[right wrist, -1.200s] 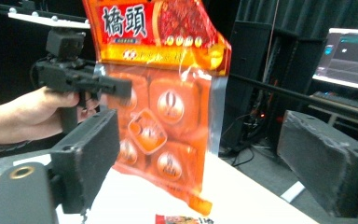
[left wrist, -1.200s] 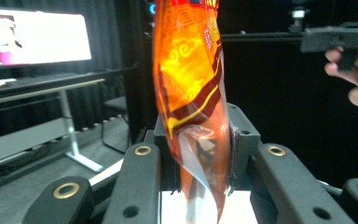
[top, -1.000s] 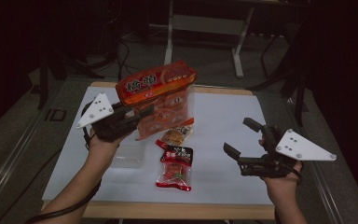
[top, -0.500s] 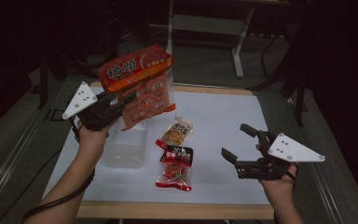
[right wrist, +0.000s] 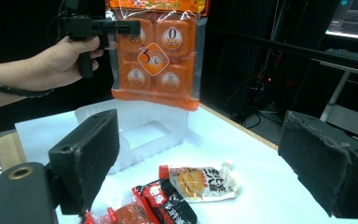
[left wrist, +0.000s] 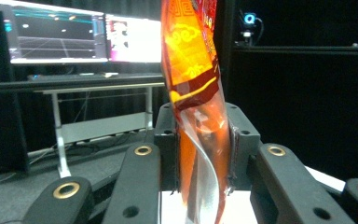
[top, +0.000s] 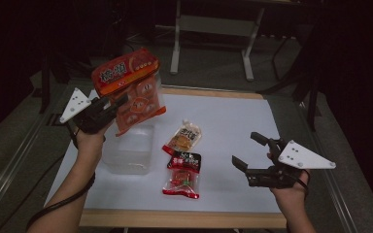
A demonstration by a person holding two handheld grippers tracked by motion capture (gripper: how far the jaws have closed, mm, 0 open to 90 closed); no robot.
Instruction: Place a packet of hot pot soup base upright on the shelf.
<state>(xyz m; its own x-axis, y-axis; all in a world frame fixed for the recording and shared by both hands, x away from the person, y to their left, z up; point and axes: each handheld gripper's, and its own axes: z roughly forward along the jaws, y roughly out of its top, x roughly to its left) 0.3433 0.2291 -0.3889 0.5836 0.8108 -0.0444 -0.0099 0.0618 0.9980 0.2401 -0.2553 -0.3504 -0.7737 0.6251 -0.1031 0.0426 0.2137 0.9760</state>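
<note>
My left gripper [top: 119,103] is shut on the lower edge of a big orange snack bag [top: 136,92] and holds it upright in the air at the table's left. In the left gripper view the bag [left wrist: 193,70] is pinched between the two pads [left wrist: 235,149]. A clear plastic container [top: 128,150] lies on the white table [top: 233,121] just beneath the bag. My right gripper [top: 245,148] hovers open and empty at the front right. The right gripper view shows the hanging bag [right wrist: 156,60] and the container [right wrist: 144,133] beyond its open pads [right wrist: 91,154].
A small orange sauce pouch [top: 183,137] and a red-and-black packet [top: 182,174] lie mid-table, between the container and my right gripper. A metal stand [top: 213,29] rises behind the table's far edge. Monitors [left wrist: 74,35] glow in the dark background.
My left hand has carried the orange bag leftward, from above the small packets to above the clear container. The right gripper has barely shifted and stays open.
</note>
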